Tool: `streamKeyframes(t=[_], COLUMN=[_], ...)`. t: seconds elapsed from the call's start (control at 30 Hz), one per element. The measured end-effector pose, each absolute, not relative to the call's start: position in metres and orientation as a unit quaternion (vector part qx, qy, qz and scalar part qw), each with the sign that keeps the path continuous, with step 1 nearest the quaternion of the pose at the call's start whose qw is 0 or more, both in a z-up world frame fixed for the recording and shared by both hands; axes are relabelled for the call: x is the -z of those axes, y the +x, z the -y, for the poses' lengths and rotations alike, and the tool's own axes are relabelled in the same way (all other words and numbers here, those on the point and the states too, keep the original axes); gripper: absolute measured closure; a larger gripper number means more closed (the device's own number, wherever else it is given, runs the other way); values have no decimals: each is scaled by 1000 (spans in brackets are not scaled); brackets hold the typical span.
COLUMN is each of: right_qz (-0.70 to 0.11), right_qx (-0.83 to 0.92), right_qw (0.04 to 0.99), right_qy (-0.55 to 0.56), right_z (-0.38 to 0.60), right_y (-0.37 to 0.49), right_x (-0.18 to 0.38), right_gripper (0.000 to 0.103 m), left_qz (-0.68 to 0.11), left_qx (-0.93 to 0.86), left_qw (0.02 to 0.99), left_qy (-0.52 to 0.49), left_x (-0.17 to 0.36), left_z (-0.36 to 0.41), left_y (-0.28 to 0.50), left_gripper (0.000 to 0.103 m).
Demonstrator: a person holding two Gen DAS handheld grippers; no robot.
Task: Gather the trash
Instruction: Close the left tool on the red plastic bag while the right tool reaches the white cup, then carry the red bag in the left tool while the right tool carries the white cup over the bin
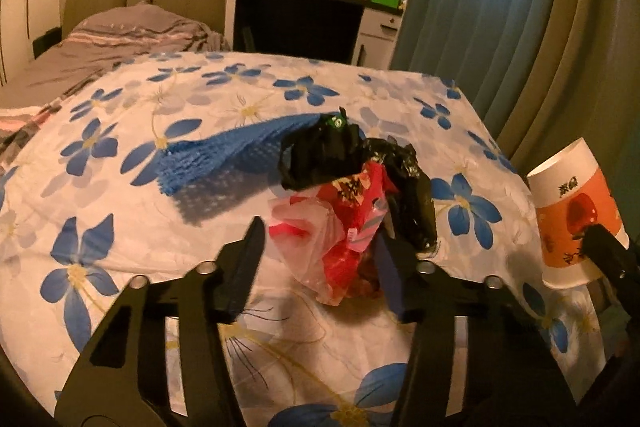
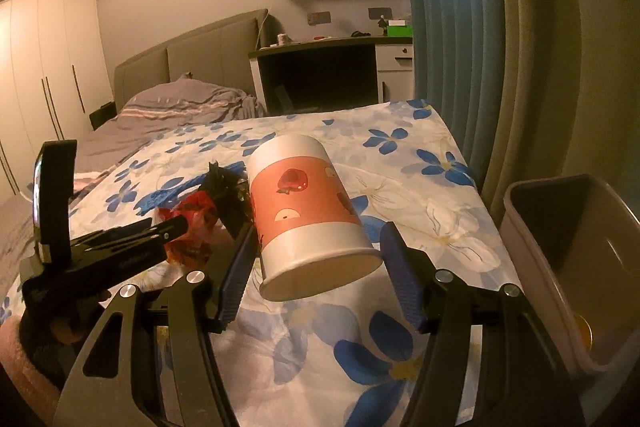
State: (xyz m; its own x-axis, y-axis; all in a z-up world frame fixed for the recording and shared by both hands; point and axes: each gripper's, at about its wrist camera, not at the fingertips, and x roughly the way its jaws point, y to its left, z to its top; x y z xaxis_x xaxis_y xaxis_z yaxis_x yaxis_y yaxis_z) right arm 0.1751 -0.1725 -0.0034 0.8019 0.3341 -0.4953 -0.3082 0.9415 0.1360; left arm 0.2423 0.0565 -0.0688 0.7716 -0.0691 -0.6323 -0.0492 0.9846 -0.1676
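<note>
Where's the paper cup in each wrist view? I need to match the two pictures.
Left wrist: paper cup at the right edge, rim down, with the right gripper on it.
Right wrist: paper cup at centre, between that gripper's fingers.
Shared landmark: the red wrapper by the left gripper.

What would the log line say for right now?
left gripper: straddling wrapper pile | right gripper: holding paper cup | bin: open, nearby
</note>
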Motion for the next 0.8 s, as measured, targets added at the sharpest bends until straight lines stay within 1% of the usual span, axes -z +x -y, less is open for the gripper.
streamKeyframes(t=[0.07, 0.17, 0.3, 0.8], right_qz=[-265, -265, -261, -244], right_qx=[-168, -167, -166, -172], right_qw=[949, 949, 950, 952], right_qy=[27, 30, 35, 62], right_z=[175, 179, 184, 205], right_y=[172, 169, 161, 121], right_x=[3, 3, 2, -5], right_gripper=[41, 41, 41, 41], left_qz=[-340, -335, -323, -254], left_qx=[14, 20, 23, -1], left_qw=[936, 939, 943, 964], left_qy=[-86, -78, -76, -81], left_x=[69, 66, 58, 14], left_z=[-55, -52, -50, -39], left_y=[242, 236, 222, 125], left_gripper=[77, 80, 83, 83])
